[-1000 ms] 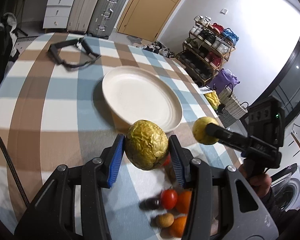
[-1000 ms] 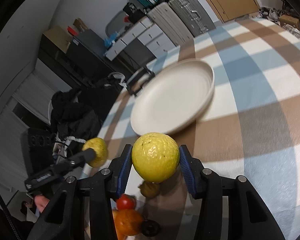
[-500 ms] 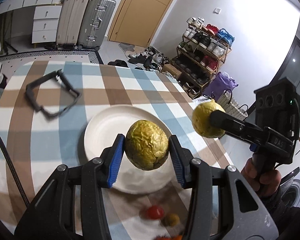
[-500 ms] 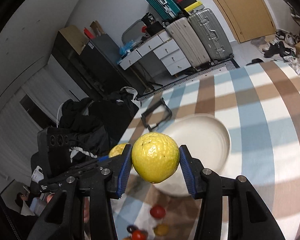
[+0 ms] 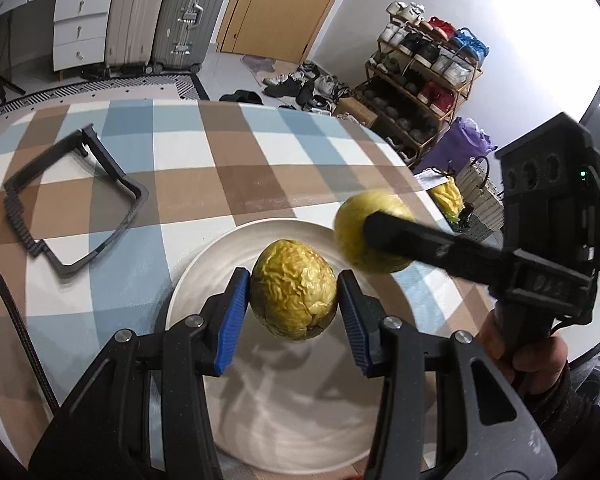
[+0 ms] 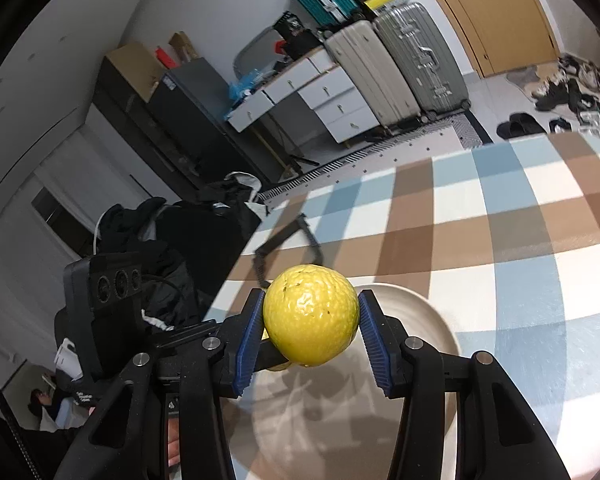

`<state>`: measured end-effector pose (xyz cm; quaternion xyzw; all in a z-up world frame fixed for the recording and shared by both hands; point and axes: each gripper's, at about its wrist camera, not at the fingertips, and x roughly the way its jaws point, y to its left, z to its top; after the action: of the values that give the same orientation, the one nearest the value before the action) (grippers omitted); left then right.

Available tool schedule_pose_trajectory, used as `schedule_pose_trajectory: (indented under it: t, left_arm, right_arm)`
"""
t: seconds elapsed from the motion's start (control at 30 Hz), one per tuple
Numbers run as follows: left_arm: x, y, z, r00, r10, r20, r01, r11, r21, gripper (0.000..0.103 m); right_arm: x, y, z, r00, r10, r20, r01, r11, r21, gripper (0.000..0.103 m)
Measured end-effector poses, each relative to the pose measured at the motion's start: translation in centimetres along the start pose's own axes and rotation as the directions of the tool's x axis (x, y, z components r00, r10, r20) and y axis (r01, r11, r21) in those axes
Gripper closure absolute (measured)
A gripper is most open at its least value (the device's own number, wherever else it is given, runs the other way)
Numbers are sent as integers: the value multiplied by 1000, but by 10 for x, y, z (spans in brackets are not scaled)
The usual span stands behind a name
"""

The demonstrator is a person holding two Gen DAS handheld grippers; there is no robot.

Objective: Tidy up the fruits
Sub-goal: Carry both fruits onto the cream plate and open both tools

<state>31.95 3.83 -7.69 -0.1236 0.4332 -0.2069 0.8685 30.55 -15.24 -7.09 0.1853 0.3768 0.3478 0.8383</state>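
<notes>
Two fruits are hanging over the round cream plate (image 5: 204, 276): our left tongs (image 5: 294, 294) are clamping the wrinkled golden-brown fruit (image 5: 294, 290), our right tongs (image 6: 310, 326) the smooth yellow citrus (image 6: 311, 316) at two o'clock; next we are lowering, then releasing gently.

Bare plate (image 5: 300, 412) below, black frame (image 5: 72, 200) aside

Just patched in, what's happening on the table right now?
A person holds a claw in each hand, each gripping a fruit. The left claw is shut on a wrinkled yellow fruit; the right claw is shut on a smooth yellow fruit. Both hang above the white plate, which has nothing on it yet. A black frame lies on the checked cloth nearby.
</notes>
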Motion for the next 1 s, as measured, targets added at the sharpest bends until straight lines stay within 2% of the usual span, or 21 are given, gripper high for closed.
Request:
schedule_pose_trajectory:
  t: [0.23, 0.63, 0.73, 0.83, 0.9, 1.0]
  left_arm:
    - [26, 12, 2, 1000, 3, -26, -3, 1000, -2, 61]
    - [42, 15, 6, 999, 8, -37, -7, 1000, 11, 60]
    - [35, 12, 6, 999, 24, -34, -23, 1000, 18, 58]
    - [18, 5, 5, 998, 57, -7, -57, 998, 27, 43]
    - [0, -2, 3, 997, 74, 31, -74, 997, 31, 29]
    - [-28, -16, -3, 990, 114, 85, -118, 992, 48, 27]
  right_arm:
    - [40, -28, -8, 996, -36, -86, 39, 999, 30, 55]
    - [60, -43, -13, 990, -83, -114, 89, 995, 50, 55]
    - [57, -44, -13, 989, -96, -110, 103, 993, 55, 50]
    - [46, -41, -11, 994, -74, -83, 79, 995, 59, 49]
    - [33, -34, -10, 995, -88, -53, 91, 995, 45, 46]
    - [7, -19, -11, 996, -93, -5, 93, 995, 22, 33]
